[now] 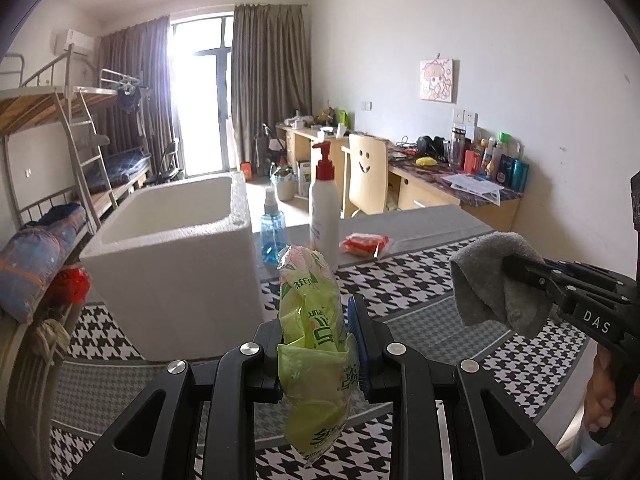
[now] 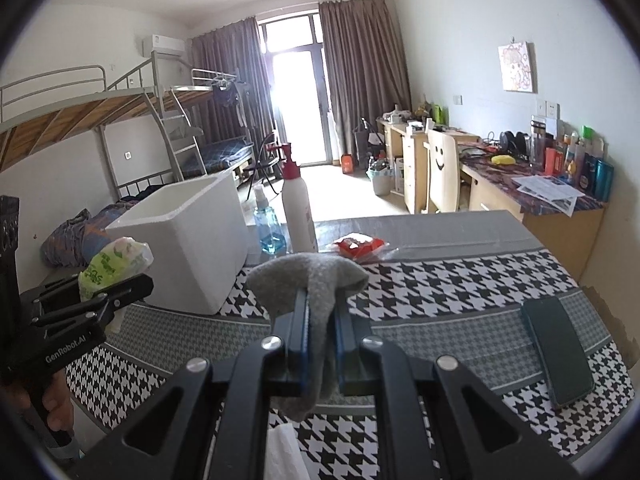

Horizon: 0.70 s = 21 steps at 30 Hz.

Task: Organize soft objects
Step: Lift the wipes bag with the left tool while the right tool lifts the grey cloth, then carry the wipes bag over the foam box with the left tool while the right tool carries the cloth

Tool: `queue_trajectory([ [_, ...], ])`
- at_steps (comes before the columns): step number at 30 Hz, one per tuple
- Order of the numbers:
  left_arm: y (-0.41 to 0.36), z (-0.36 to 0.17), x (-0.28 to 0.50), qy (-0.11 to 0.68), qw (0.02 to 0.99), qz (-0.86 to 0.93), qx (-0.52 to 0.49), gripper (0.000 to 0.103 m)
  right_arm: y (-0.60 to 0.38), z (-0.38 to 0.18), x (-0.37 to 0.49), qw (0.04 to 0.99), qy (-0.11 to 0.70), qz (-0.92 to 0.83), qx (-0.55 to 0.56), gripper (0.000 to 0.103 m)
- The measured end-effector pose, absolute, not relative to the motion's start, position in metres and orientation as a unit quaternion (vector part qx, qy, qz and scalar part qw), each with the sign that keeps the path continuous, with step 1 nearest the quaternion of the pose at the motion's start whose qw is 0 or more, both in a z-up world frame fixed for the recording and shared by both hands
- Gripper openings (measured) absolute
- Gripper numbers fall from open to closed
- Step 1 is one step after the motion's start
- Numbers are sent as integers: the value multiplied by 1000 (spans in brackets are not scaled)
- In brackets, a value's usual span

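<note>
My left gripper is shut on a soft green tissue pack, held upright above the houndstooth tablecloth. In the right wrist view that same tissue pack shows at the left, in the left gripper. My right gripper is shut on a folded grey cloth, which droops over and below the fingers. In the left wrist view the grey cloth hangs at the right, in the right gripper. A white foam box stands open-topped at the table's left, just ahead of the tissue pack.
Behind the box stand a blue spray bottle and a white pump bottle. A red packet lies farther back. A dark phone lies at the table's right. Bunk beds, desks and a chair fill the room behind.
</note>
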<state>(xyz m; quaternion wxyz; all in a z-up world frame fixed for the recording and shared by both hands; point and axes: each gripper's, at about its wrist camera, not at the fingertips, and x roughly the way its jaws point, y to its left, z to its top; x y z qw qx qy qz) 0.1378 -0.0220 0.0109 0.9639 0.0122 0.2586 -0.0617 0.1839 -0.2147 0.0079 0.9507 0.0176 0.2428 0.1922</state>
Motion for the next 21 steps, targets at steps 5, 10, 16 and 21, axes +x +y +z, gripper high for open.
queue_trajectory([
  [5, -21, 19, 138, 249, 966, -62, 24, 28, -213, 12, 188, 950, 242, 194, 19, 13],
  [10, -22, 26, 142, 244, 967, -66, 27, 28, -211, 17, 192, 951, 239, 194, 24, 13],
  [16, -22, 31, 148, 240, 967, -77, 28, 28, -205, 24, 193, 952, 233, 198, 20, 13],
  [21, -24, 35, 154, 239, 967, -78, 29, 28, -200, 31, 195, 953, 227, 201, 18, 13],
])
